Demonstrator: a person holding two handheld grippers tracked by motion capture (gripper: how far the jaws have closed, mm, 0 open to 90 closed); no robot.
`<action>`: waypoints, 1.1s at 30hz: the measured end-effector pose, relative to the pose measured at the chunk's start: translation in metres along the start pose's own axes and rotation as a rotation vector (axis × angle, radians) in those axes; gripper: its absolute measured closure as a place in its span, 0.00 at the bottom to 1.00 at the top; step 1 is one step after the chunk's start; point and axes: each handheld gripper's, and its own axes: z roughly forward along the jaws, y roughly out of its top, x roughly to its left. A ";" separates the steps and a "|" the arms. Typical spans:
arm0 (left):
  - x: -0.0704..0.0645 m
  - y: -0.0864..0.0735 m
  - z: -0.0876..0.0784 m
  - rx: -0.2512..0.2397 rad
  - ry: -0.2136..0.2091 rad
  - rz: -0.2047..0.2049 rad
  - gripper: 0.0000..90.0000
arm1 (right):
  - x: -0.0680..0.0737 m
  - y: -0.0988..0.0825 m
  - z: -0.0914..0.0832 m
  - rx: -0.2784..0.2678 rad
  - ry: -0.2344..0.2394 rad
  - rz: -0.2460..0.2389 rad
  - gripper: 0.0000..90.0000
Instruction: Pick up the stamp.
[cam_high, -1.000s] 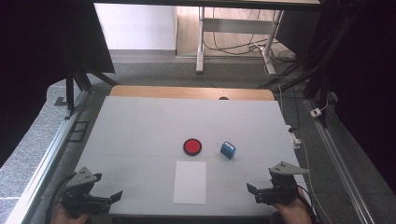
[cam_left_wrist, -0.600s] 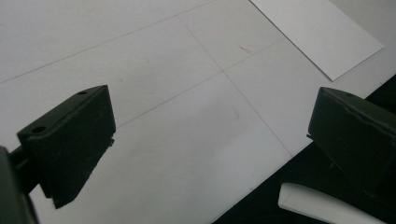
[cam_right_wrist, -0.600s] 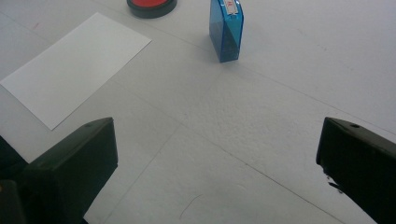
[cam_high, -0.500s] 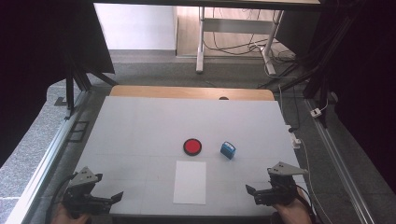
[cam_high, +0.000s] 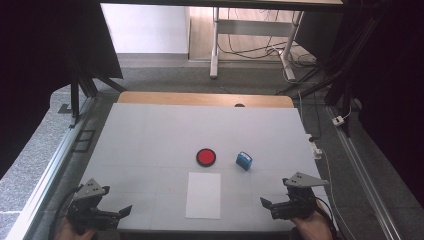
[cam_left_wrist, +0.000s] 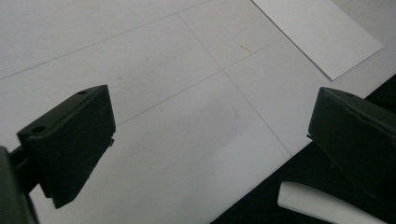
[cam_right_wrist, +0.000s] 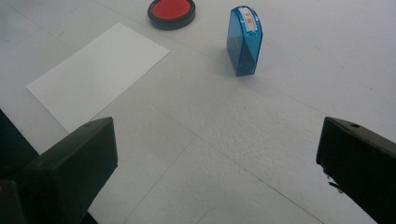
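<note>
The table (cam_high: 150, 135) carries a sheet of paper (cam_high: 203, 195) at six o'clock, a red ink pad (cam_high: 205, 157) at centre and a blue stamp (cam_high: 244, 160) just beside it at three o'clock. Both the left gripper (cam_high: 120, 212) and right gripper (cam_high: 266, 204) hover near the front edge, jaws wide, holding nothing. The stamp stands upright on a narrow base; a glancing approach could likely topple it, or drag the loose paper askew.
</note>
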 end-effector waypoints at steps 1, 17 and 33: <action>0.000 0.000 0.000 0.000 0.000 0.000 0.01 | 0.001 0.000 0.000 -0.001 0.003 -0.003 0.00; 0.001 0.000 -0.001 -0.005 -0.004 -0.005 0.00 | 0.004 0.012 0.008 -0.042 0.024 -0.054 0.00; 0.000 0.000 0.000 -0.003 -0.004 -0.004 0.00 | 0.003 0.022 0.021 -0.048 0.052 -0.017 0.00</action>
